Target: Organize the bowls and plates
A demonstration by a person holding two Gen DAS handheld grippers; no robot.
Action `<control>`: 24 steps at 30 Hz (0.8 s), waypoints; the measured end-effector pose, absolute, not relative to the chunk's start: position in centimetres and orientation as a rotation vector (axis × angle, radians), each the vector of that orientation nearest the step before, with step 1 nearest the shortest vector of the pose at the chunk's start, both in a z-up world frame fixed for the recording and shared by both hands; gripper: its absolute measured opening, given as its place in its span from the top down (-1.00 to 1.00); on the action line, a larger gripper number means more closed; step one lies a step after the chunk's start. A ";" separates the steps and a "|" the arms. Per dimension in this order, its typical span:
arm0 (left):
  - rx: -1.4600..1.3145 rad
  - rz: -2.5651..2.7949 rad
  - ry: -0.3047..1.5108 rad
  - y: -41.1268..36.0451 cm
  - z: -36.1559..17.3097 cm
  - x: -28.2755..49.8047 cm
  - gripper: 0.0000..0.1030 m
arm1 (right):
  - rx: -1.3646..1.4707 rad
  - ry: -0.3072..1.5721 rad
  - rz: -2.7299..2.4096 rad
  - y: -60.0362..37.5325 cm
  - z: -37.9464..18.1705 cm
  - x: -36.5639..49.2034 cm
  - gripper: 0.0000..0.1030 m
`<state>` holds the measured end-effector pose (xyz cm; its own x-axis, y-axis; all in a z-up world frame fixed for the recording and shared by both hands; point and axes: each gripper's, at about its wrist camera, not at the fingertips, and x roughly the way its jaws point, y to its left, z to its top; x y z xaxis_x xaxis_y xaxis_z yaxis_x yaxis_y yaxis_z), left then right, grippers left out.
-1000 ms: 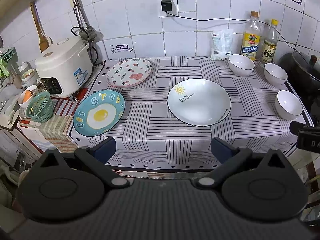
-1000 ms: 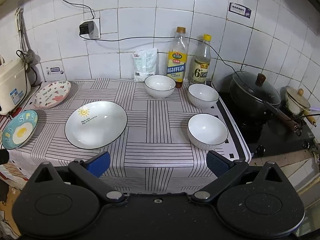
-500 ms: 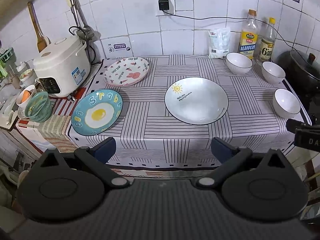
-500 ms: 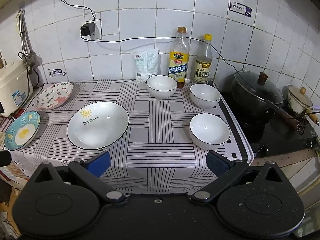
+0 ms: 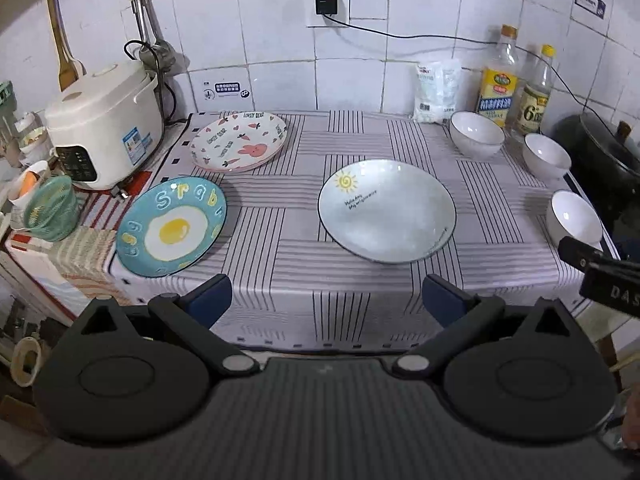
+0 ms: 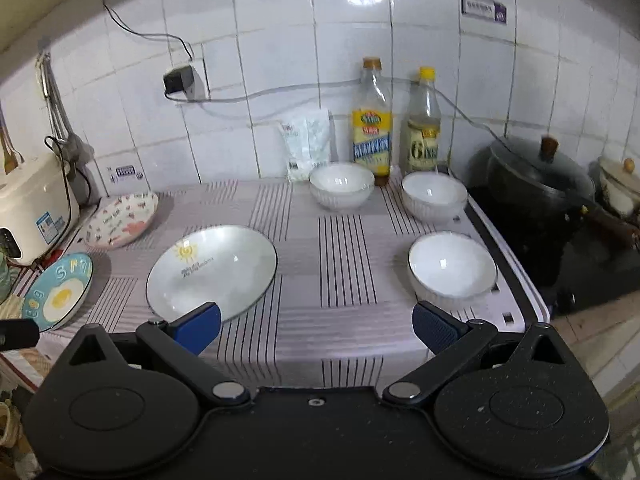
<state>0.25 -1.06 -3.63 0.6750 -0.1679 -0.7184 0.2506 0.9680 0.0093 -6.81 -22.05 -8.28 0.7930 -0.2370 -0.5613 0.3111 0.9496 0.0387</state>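
On the striped cloth lie a white sun plate (image 5: 386, 210) (image 6: 212, 270), a blue egg plate (image 5: 172, 226) (image 6: 58, 296) and a pink rabbit plate (image 5: 239, 146) (image 6: 122, 220). Three white bowls stand at the right: back (image 5: 476, 134) (image 6: 341, 184), middle (image 5: 546, 155) (image 6: 434, 196), front (image 5: 576, 218) (image 6: 452, 266). My left gripper (image 5: 326, 300) is open and empty before the table's front edge. My right gripper (image 6: 316, 328) is open and empty over the front edge, between the sun plate and the front bowl.
A rice cooker (image 5: 106, 122) and a green basket (image 5: 50, 206) stand at the left. Two bottles (image 6: 372, 120) and a white bag (image 6: 306, 144) stand at the back wall. A black pot (image 6: 536, 188) sits on the stove at the right.
The right gripper has moved forward and tilted, so the table looks closer. The left gripper has drifted slightly. Both stay open.
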 end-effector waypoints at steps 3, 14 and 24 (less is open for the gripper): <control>0.100 -0.221 0.767 -1.0 -4.9 2.1 -1.00 | 0.061 0.489 -0.261 -21.9 -9.5 -6.2 -1.00; -0.021 -0.225 0.811 -1.2 -12.3 11.7 -0.95 | 0.110 0.463 -0.102 -25.0 -14.6 1.7 -1.00; -0.039 -0.268 0.916 -2.9 -18.9 15.9 -0.55 | 0.201 0.563 -0.003 -24.9 -20.6 7.5 -0.87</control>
